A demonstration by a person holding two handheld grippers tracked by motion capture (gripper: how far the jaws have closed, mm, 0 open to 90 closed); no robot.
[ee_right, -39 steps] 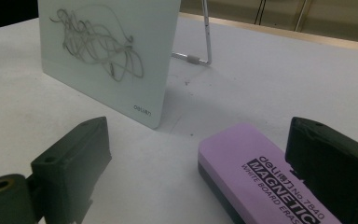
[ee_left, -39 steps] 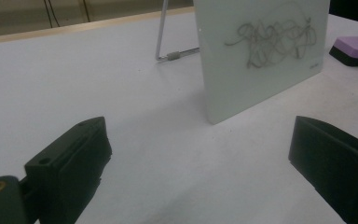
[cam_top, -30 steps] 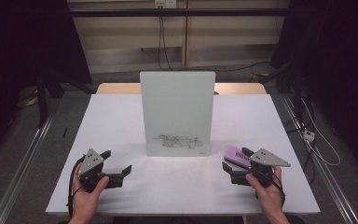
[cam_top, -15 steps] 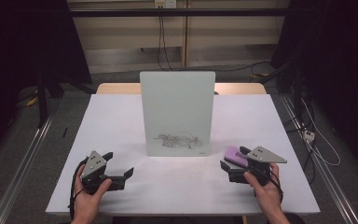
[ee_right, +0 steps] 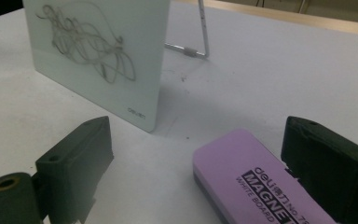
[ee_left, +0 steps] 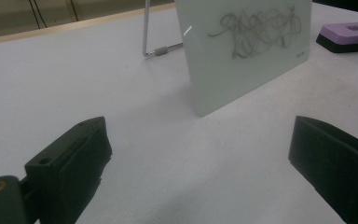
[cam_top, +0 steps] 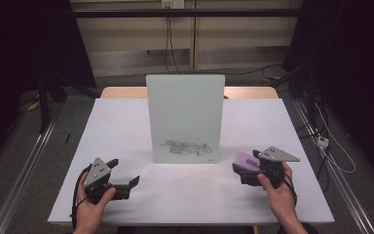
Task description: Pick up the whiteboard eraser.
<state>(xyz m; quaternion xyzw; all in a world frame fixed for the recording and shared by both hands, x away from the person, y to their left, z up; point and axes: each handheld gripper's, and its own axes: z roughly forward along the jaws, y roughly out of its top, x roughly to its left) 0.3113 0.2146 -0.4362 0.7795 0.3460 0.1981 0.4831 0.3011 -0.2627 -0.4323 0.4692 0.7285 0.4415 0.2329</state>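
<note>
- My right gripper (ee_right: 196,163) is spread around the purple eraser (ee_right: 256,186), not yet clamped; an off-centre squeeze could skid it.
- My left gripper (ee_left: 200,154), lower frame, gapes empty; reaching carelessly could topple the whiteboard (cam_top: 185,117).

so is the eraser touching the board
Apart. The right gripper view shows bare table between the eraser and the board.

A: what kind of place is this looking like?
B: some lab or test room. A white table (cam_top: 126,126) is sitting on bare floor with metal rails (cam_top: 24,170) running along both sides, cables (cam_top: 170,39) hanging down the far wall, dark curtains (cam_top: 350,73) closing in left and right.
</note>
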